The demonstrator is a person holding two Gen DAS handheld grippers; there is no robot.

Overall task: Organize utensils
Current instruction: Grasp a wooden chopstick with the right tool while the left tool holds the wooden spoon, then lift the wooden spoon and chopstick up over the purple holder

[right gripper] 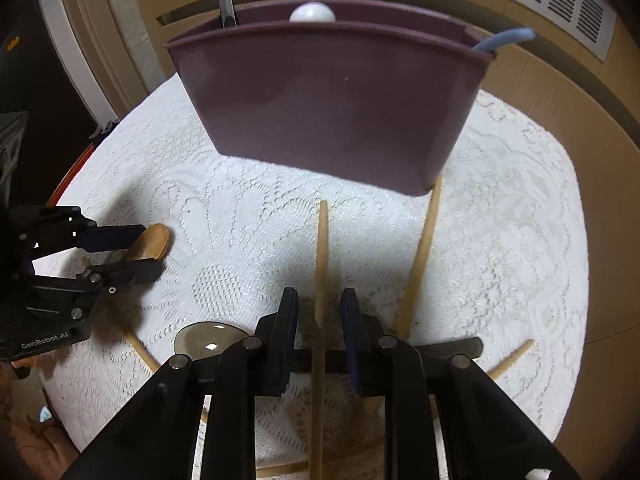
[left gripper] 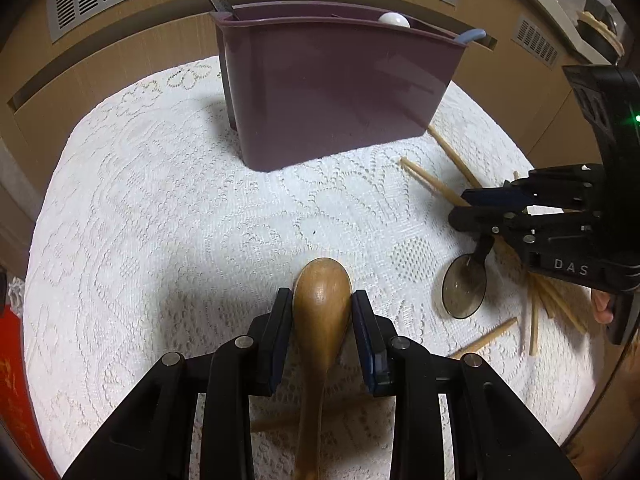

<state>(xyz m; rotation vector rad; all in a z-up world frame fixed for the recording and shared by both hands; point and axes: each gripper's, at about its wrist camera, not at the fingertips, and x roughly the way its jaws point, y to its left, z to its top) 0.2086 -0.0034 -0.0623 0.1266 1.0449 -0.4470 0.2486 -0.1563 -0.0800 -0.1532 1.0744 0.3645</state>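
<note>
Wooden spoon (left gripper: 322, 304): it lies on the white lace cloth (left gripper: 160, 220), bowl end pointing toward the purple bin (left gripper: 332, 96), handle running back under the left gripper (left gripper: 322, 300).
Left jaws: partly open, one pad on each side of the spoon's bowl and pressing on it, so they have hold of the spoon.
Spoon's long line: it runs the same way the left jaws point, straight at the bin.
Right gripper (right gripper: 320, 312): it hangs over a chopstick (right gripper: 321, 264) that lies on the cloth.
Right jaws: a little open, with the chopstick between them but a gap on each side, so they hold nothing.
Chopstick's long line: it runs along the jaws, its far tip pointing at the bin.
Other chopsticks (right gripper: 420, 260): more lie spread on the cloth near the right gripper, and one leans by the bin's corner.
Dark spoon (left gripper: 464, 288): it lies just beside the right gripper, its handle under that gripper.
Bin: it stands at the far side of the counter, with a few things sticking out of the top.
Nearer hand: the left for the wooden spoon, the right for the chopsticks.
Next move, I think: the left lifts the spoon up and over the bin's rim.
</note>
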